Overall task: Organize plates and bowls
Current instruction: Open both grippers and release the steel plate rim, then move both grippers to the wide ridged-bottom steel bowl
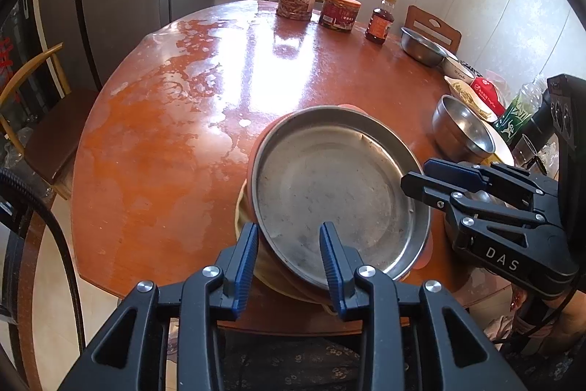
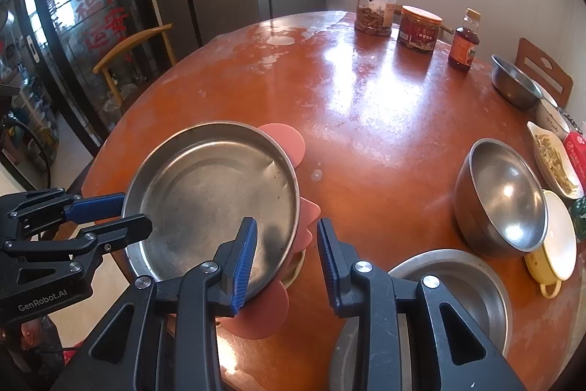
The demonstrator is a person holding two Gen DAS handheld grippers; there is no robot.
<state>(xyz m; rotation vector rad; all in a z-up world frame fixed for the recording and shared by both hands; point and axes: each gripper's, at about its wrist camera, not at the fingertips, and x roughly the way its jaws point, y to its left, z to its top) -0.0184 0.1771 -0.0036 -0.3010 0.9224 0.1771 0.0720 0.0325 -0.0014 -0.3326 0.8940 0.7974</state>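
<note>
A round steel plate (image 1: 329,193) (image 2: 212,193) lies on top of a pink scalloped plate (image 2: 285,138), which rests on a yellowish plate (image 1: 240,218) at the near edge of the round wooden table (image 1: 164,134). My left gripper (image 1: 289,259) (image 2: 135,211) straddles the steel plate's near-left rim; its pads stand apart from the metal. My right gripper (image 2: 287,259) (image 1: 414,174) straddles the opposite rim, also with a clear gap at its pads. Nothing is pinched by either one.
A second steel plate (image 2: 457,288) lies near right, with a steel bowl (image 2: 501,196) and a yellow-handled white dish (image 2: 553,244) beyond it. Another steel bowl (image 2: 512,83), a dish of food (image 2: 553,160), two jars (image 2: 377,8) and a bottle (image 2: 465,43) line the far side. A chair (image 2: 132,46) stands left.
</note>
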